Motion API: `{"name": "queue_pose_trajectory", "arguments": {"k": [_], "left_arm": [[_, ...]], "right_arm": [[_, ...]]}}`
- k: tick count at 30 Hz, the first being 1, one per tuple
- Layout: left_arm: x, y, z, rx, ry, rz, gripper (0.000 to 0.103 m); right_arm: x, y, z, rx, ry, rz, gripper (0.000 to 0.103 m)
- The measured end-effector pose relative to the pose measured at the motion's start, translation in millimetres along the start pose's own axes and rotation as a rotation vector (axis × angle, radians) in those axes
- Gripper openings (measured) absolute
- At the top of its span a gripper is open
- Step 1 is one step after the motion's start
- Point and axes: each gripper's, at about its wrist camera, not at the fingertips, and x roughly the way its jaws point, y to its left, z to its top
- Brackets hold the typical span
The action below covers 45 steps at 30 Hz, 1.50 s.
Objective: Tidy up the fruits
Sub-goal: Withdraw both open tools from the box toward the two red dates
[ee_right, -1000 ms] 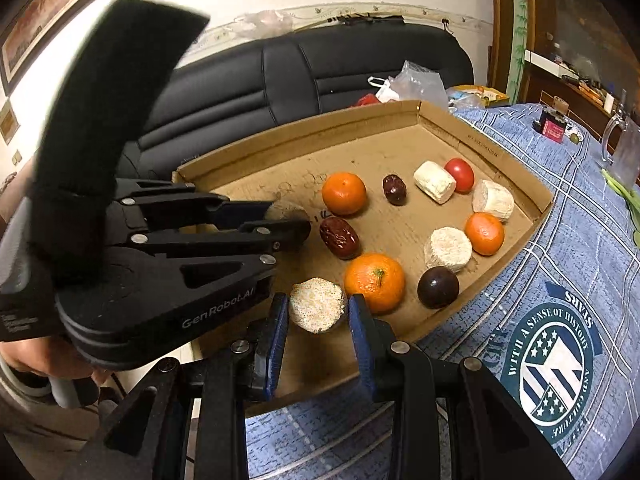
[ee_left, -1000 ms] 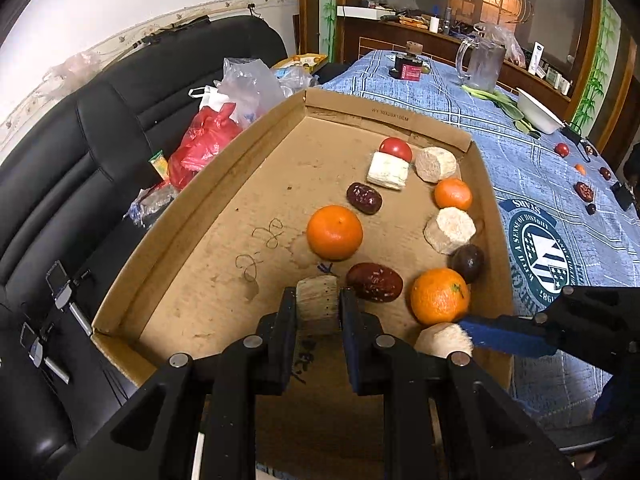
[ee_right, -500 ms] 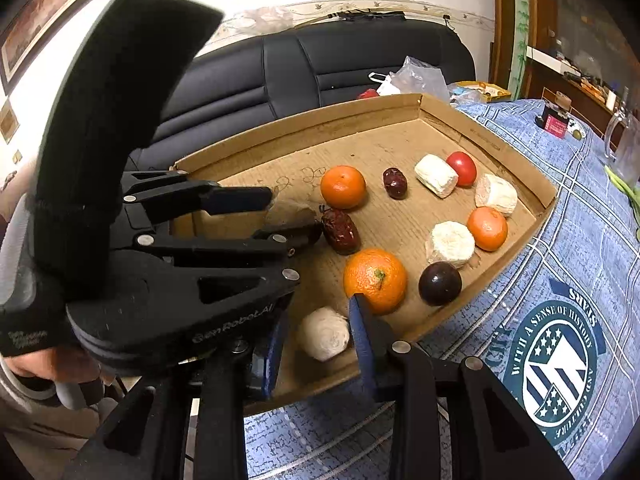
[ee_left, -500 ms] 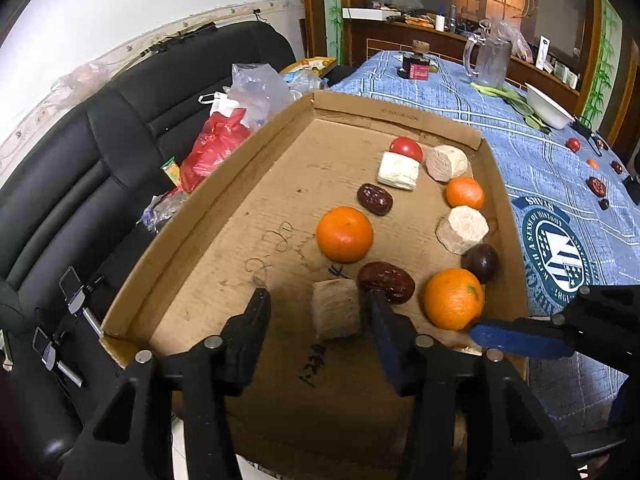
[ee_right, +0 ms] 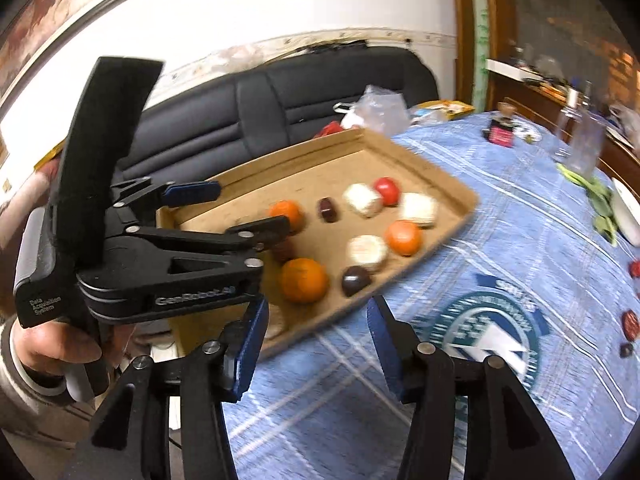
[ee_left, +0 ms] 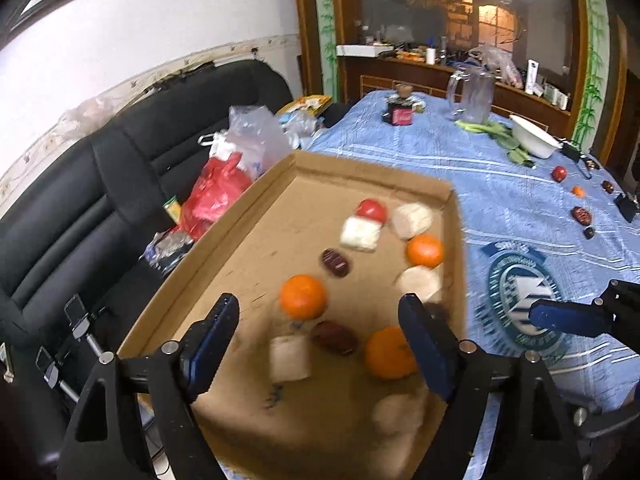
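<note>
Blue-padded fingers [ee_left: 212, 344] of my left gripper [ee_left: 320, 344] have just been opening and now stand released, with nothing pressed between them. Below them, a pale cut block [ee_left: 290, 358] lies free in the cardboard tray [ee_left: 224, 236] beside oranges [ee_left: 303, 296] and dates [ee_left: 335, 263]. My right gripper [ee_right: 316, 344], also just opening, hangs empty over the blue tablecloth [ee_right: 520, 216] by the tray's edge.

fruits [ee_left: 303, 297] in cardboard tray [ee_left: 224, 236], tray on table [ee_left: 500, 200], sofa [ee_left: 100, 184] left
</note>
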Motion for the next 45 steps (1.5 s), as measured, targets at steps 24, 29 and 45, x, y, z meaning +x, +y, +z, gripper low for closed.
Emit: {"name": "queue_pose_trajectory", "arguments": {"k": [24, 29, 45], "left_arm": [[38.1, -203.6, 40.4, 0.162, 0.078, -0.323, 0.083], [51.8, -230.7, 48.0, 0.165, 0.112, -0.355, 0.083], [94.0, -303.7, 88.4, 0.224, 0.135, -0.419, 0.083]], "right_arm": [[-94.4, -234.1, -88.4, 0.408, -0.032, -0.393, 0.058], [-97.2, -279.9, -94.1, 0.486, -0.037, -0.421, 0.058], [-47.4, -306.1, -73.0, 0.344, 0.078, -0.402, 0.028]]}}
